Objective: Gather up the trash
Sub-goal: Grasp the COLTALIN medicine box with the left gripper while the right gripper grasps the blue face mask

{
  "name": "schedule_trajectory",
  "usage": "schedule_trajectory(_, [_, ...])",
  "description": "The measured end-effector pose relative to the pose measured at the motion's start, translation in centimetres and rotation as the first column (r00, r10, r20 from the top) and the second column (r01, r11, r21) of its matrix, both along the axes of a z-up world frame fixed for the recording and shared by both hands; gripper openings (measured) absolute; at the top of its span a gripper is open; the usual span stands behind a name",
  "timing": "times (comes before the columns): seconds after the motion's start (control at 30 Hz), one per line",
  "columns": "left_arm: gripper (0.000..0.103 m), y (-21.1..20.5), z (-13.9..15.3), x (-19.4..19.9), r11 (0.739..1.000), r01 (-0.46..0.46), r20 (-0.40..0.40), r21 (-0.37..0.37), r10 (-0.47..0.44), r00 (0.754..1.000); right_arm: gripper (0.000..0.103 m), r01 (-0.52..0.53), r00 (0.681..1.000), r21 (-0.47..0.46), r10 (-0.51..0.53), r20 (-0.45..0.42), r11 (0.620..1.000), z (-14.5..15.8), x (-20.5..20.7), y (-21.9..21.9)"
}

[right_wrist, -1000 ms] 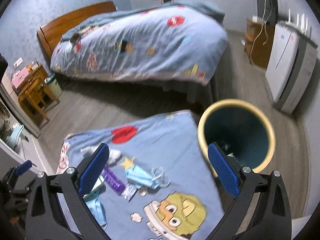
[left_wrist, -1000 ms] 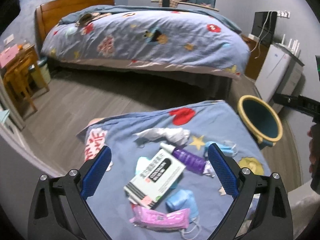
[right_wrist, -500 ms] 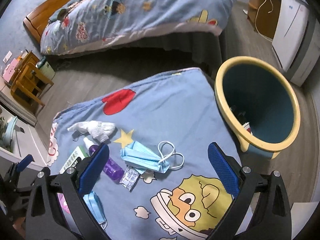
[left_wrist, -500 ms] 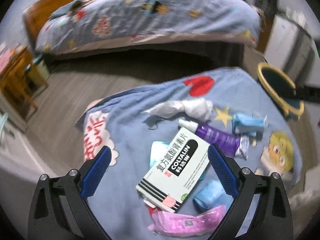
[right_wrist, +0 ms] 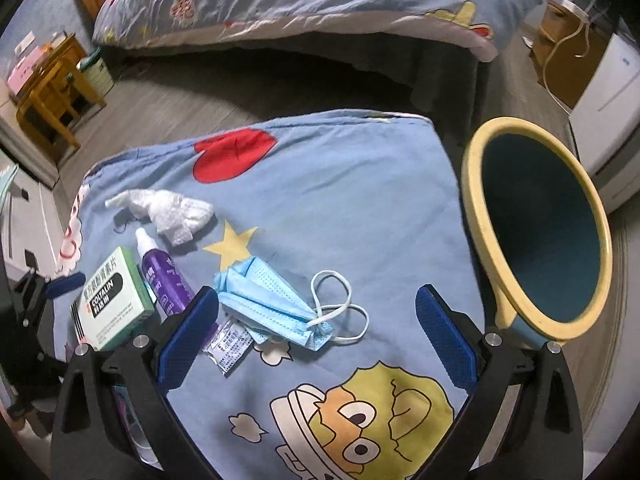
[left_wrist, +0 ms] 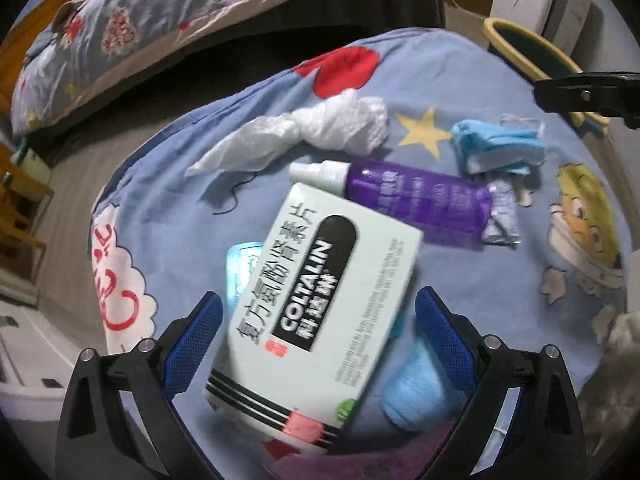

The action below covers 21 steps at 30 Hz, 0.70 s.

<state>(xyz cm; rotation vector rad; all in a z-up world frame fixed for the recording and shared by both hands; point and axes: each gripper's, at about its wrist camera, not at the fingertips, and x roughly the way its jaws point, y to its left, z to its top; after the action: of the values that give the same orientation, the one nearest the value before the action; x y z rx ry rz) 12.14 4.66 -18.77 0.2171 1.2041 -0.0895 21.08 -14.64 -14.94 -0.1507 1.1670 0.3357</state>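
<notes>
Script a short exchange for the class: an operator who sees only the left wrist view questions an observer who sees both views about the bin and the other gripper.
Operator: I see only a slice of the bin's rim. Is it covered?
Observer: No. The right wrist view shows the bin's whole mouth, uncovered, with a dark teal inside.
Operator: Of the right gripper I see only a black part. Is it holding anything?
Observer: No. The right gripper is open and empty, and the blue face mask lies on the cloth just ahead, between its fingers.
</notes>
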Motion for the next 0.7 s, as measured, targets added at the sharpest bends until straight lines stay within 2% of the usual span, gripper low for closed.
schedule_trajectory(0.1, [0.096,0.6,-0.5,0.4,1.000,-0.019,-0.004,0.008,0.019,1.000,0.097,-0.043,0.999,-0.022,0.042,-0.012,0.999,-0.8,0.0,0.5])
schedule_trajectory(0.23, [0.096,1.5,-0.7,0.8,0.998,-0.056,-0.016,-0.026,0.056,0.998,0.096,-0.126,0.992,-0.027,0.125,-0.025,0.992,-1.9,-0.3,1.4])
schedule_trajectory(0.33, [0.092,1.7,-0.4,0.9,0.997,-0.063,-0.014,-0.050,0.063,0.998,0.090,-0.180,0.984,-0.054,0.178,-0.031,0.982,-2.8,-0.6,2.4])
schedule_trajectory(0.37, [0.086,1.8,-0.3,1.0,0.996,-0.068,-0.017,-0.057,0.067,0.998,0.089,-0.189,0.982,-0.057,0.187,-0.035,0.980,-3.0,-0.6,2.7])
schedule_trajectory(0.47, [0.084,2.0,-0.4,1.2,0.994,-0.083,-0.032,-0.072,0.081,0.996,0.075,-0.213,0.976,-0.064,0.210,-0.057,0.975,-3.9,-0.7,3.3])
schedule_trajectory(0.53, [0.083,2.4,-0.4,1.4,0.993,-0.093,-0.036,-0.075,0.090,0.995,0.051,-0.235,0.969,-0.066,0.229,-0.090,0.970,-4.5,-0.8,3.6])
schedule_trajectory(0.7, [0.080,2.6,-0.2,1.2,0.992,-0.109,-0.040,-0.070,0.107,0.993,0.030,-0.247,0.967,-0.066,0.241,-0.087,0.967,-3.8,-1.0,3.9])
